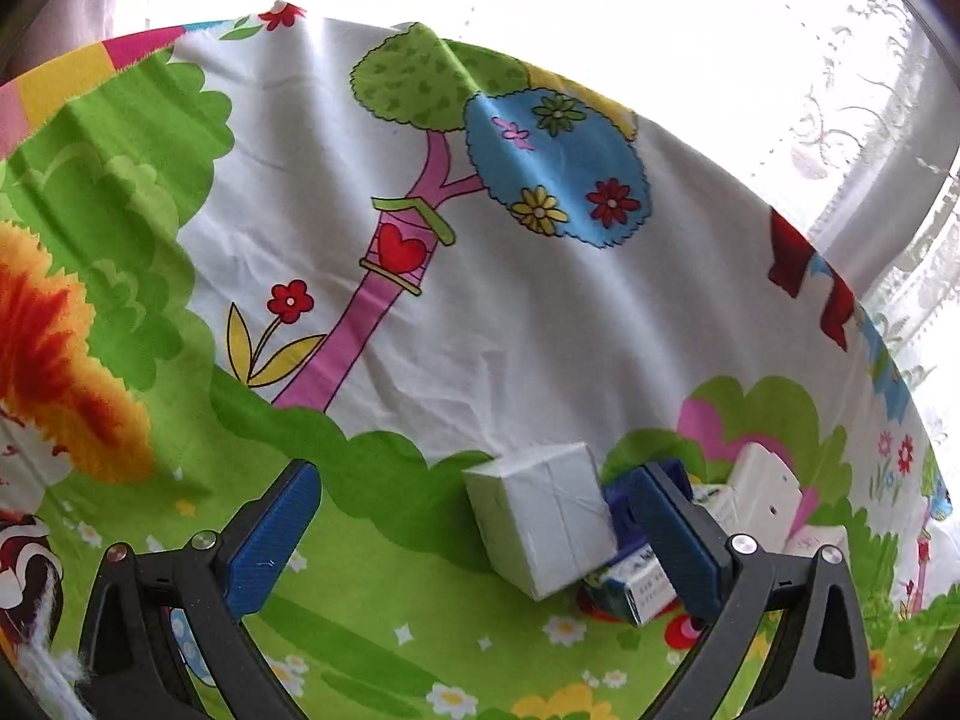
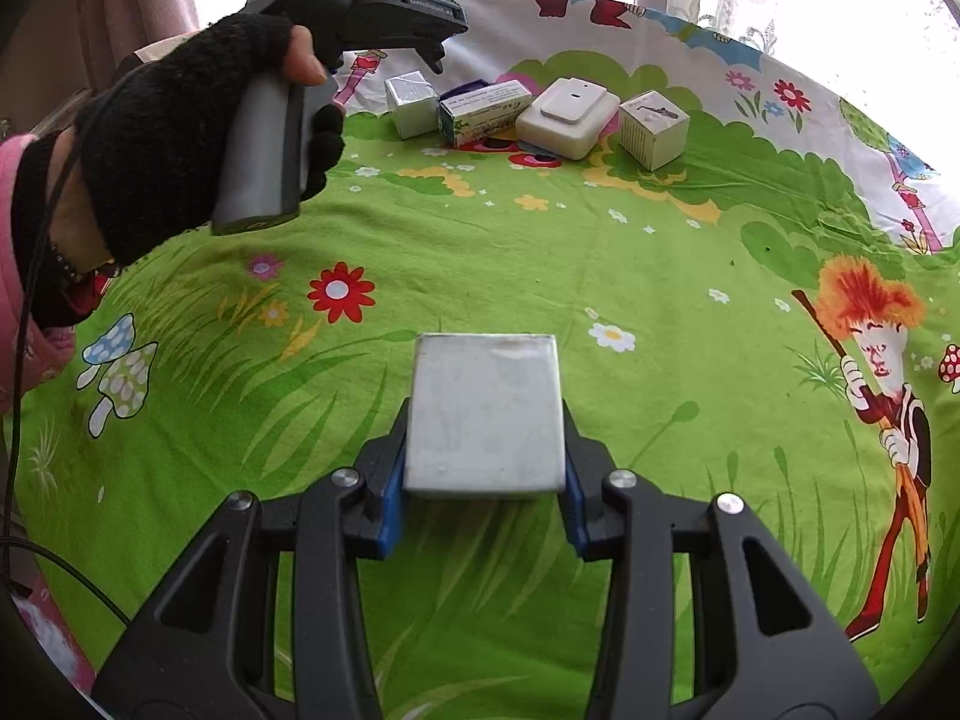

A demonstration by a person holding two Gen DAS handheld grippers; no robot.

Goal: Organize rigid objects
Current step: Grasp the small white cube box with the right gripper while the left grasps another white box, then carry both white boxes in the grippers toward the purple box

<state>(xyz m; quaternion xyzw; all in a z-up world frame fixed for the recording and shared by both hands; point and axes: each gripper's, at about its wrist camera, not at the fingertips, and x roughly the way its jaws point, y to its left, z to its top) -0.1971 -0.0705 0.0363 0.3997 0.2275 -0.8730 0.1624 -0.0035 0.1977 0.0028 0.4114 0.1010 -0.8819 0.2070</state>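
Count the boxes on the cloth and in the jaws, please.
5. Four sit in a far row: silver box, green-printed carton, white flat box, white cube. A grey-white box is clamped in the right gripper. Others may be hidden.

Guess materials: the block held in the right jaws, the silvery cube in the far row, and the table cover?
White block: looks like matte painted or paper-wrapped card or foam; dull, scuffed face, no glare; can't tell which.
Silvery cube: seemingly foil or metallic paper wrap; bright sheen, fold creases.
Table cover: printed woven fabric, matte; soft wrinkles and draped folds.
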